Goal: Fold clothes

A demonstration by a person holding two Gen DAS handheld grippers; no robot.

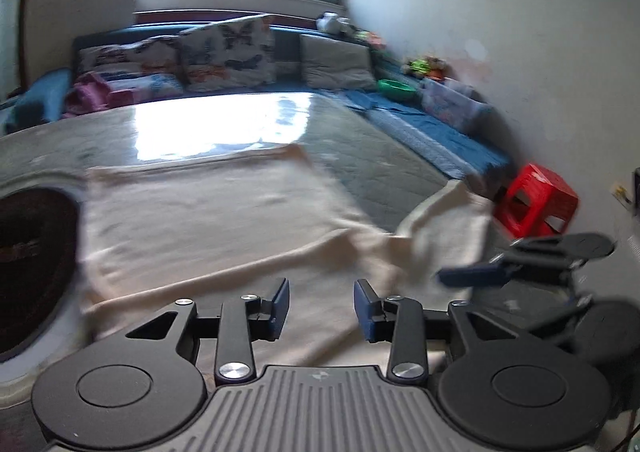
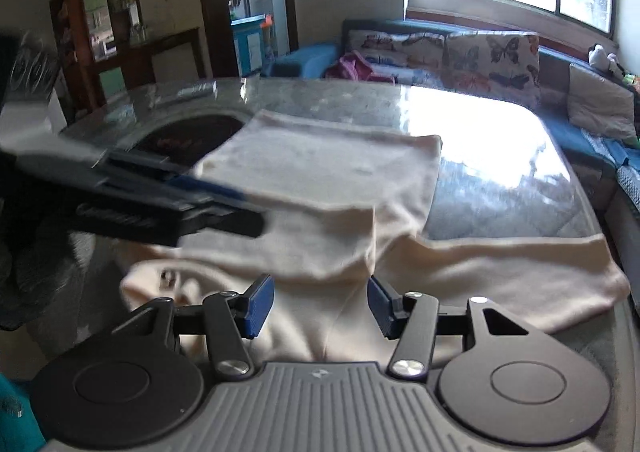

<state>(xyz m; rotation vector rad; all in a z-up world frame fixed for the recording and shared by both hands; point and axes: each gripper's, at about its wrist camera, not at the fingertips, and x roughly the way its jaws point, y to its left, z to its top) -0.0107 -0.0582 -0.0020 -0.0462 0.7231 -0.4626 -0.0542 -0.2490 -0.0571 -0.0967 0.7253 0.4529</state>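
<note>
- Where the glossy table (image 2: 500, 155) meets its near edge, a cream garment (image 2: 320, 171) lies spread, one part folded flat toward the middle, another part trailing to the near right corner.
- Left hand-held gripper (image 1: 322, 310): jaws partly apart above the cloth at the near edge, nothing between the blue pads (image 1: 366, 308).
- Right hand-held gripper (image 2: 320, 304): jaws about half apart over the garment's near portion, pads clear of the cloth.
- Dark oval inset (image 2: 192, 131) sits near the table's far left, touching the garment's edge.
- Red stool (image 1: 536, 199) stands beyond the right edge.
</note>
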